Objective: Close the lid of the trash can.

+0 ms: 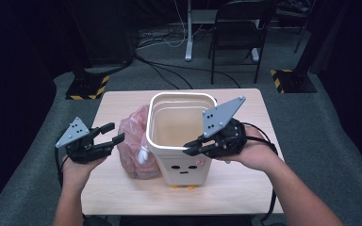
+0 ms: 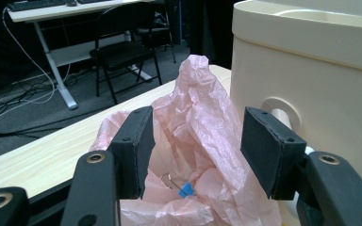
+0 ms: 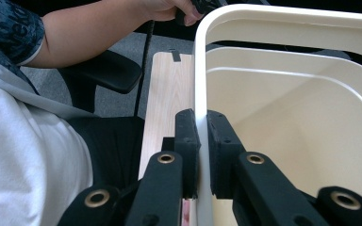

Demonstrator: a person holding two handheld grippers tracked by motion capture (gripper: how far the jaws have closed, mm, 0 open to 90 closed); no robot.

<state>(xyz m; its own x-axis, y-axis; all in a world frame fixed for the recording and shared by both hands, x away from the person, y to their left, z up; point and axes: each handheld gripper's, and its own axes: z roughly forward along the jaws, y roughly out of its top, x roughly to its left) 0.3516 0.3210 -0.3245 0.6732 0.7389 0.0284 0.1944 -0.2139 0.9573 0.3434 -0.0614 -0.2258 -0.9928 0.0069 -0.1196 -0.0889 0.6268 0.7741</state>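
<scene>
The right claw (image 1: pixel 192 149) is clenched on the near rim of the cream bin (image 1: pixel 181 141). In the right gripper view its two pads sit one on each side of the thin wall, one inside and one outside. That grip most likely steadies the bin so it cannot slide or tip while the other hand works.

The bin stands upright in the middle of the surface (image 1: pixel 245 183), mouth up, so its long axis runs vertically. Its printed face is turned toward the person.

The pink plastic bag (image 1: pixel 134 143) lies crumpled against the bin's left side, touching it, with a peak of film pointing up. In the left gripper view a small blue clip (image 2: pixel 185 190) with a wire loop rests in its folds, though how it is attached is hard to tell.

The left claw (image 1: pixel 113 133) is released, its jaws spread wide and aimed level at the bag from the left. The bag sits between the pads, but they do not press it. It seems lined up to pinch the film next.
</scene>
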